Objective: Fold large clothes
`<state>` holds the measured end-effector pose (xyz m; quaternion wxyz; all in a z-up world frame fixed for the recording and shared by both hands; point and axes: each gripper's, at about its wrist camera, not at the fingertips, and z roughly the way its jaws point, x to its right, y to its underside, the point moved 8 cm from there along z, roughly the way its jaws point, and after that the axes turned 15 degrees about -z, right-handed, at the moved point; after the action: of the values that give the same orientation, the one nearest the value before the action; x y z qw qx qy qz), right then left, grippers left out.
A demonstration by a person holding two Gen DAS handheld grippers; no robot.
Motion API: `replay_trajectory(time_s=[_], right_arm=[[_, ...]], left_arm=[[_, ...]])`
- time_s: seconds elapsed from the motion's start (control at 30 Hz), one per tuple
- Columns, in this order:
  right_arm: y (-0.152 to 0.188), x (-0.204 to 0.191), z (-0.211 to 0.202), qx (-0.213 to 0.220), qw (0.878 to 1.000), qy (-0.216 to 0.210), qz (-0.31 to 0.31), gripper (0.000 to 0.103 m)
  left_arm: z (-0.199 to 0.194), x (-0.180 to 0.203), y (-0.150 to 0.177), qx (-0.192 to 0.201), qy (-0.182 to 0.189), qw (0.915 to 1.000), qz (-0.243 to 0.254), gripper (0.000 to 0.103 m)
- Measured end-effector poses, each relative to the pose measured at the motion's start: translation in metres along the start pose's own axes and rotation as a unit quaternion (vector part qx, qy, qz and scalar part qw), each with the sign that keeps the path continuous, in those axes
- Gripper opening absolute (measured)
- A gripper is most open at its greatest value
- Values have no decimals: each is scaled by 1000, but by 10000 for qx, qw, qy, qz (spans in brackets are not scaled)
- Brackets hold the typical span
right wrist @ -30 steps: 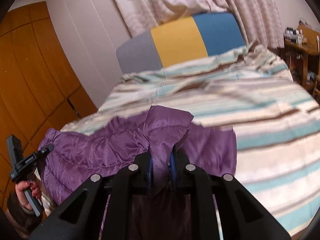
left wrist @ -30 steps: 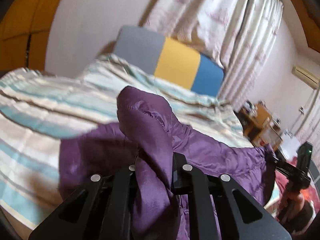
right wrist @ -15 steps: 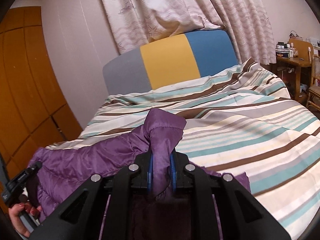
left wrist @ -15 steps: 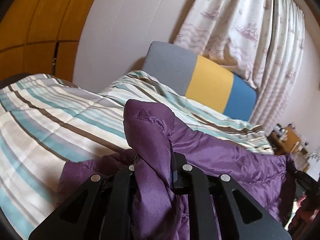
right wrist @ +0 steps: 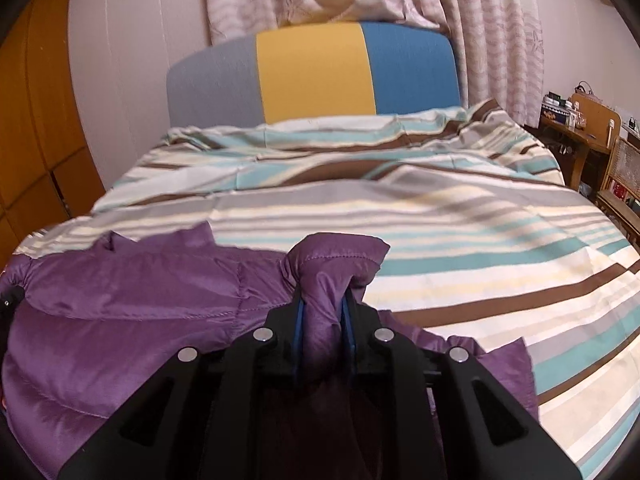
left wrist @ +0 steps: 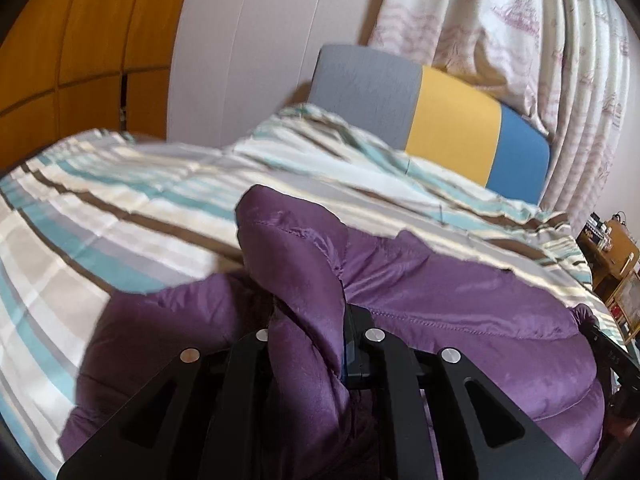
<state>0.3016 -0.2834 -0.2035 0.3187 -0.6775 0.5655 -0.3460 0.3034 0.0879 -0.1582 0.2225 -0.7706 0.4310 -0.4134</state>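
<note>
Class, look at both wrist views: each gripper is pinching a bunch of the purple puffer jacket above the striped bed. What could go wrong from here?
1. The purple jacket is glossy and puffy. The right gripper has just been opening slightly with fabric between its fingers, so that bunch might slip free.
2. The left gripper pinches a thick wad, which may crease the fold.
3. The striped duvet is rumpled, so the jacket could land unevenly.

Jacket (right wrist: 132, 292) showing glossy purple, stitched quilt lines; bedspread (right wrist: 460, 248) running stripes of teal, cream, grey, brown; headboard (right wrist: 316, 72) sitting in three blocks, grey, yellow, blue; curtains (left wrist: 520, 40) carrying faint mauve ship print on off-white; wardrobe (left wrist: 80, 40) glowing orange-brown wood; gripper fingers (right wrist: 280, 332) showing black, blue pads (right wrist: 297, 332) inside.
</note>
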Motion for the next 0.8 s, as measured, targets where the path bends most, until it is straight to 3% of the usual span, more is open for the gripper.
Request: replay_trajectory(time_s=[0.13,0.27,0.6,0.7,0.77,0.8], right_arm=[[11,-2,24,-494,9988,-17,-52,24],[21,-5,40,-874,9961,-91,-99,29],[25,-5,44,-962,9951,136,-199,37],[25,-6,43,-963,9946,282,-275,41],[25,-5,42,-971,9941,371,-319,43],[24,-5,42,-976,9939,404,-324,45]], left_arm=[[21,-5,10,-512,-121,9986,-67,12],[29,-4,17,-654,-355,9972,91,12],[32,-8,21,-729,-593,9955,119,26],[31,-9,20,-709,-693,9950,113,38],[25,-12,18,-673,-855,9940,86,62],[22,-12,17,-672,-938,9932,119,69]])
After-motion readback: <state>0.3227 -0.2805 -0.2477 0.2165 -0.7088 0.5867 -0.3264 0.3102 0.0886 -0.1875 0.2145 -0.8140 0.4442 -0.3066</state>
